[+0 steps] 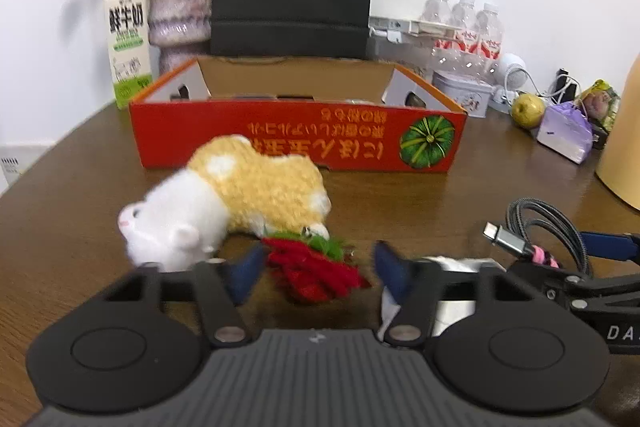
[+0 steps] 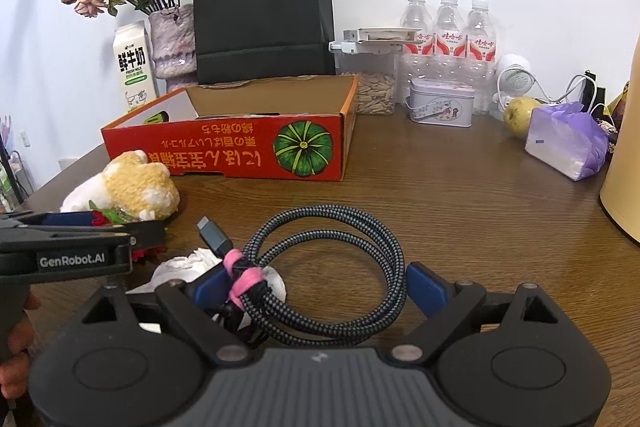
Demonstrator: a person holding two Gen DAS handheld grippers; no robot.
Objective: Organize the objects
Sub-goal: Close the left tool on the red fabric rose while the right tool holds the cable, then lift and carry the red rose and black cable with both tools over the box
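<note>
On the brown counter (image 1: 420,203), the plush toy (image 1: 240,195) lies on its side in front of the red box (image 1: 296,131), its red-and-green knitted piece (image 1: 316,267) between the spread blue fingers of the released left tool (image 1: 320,267). Further right, a crumpled white tissue (image 2: 192,261) sits beside the coiled braided cable (image 2: 320,267). The right tool (image 2: 318,285) is likewise released, its fingers wide on either side of the coil.

A lived-in home, judging by the brown wooden table (image 2: 460,187) set against a white wall. Dried roses in a vase (image 2: 172,43) and a milk carton (image 2: 134,65) stand at 11 o'clock. Water bottles (image 2: 448,39) and a pear (image 2: 518,115) sit toward 1 o'clock.
</note>
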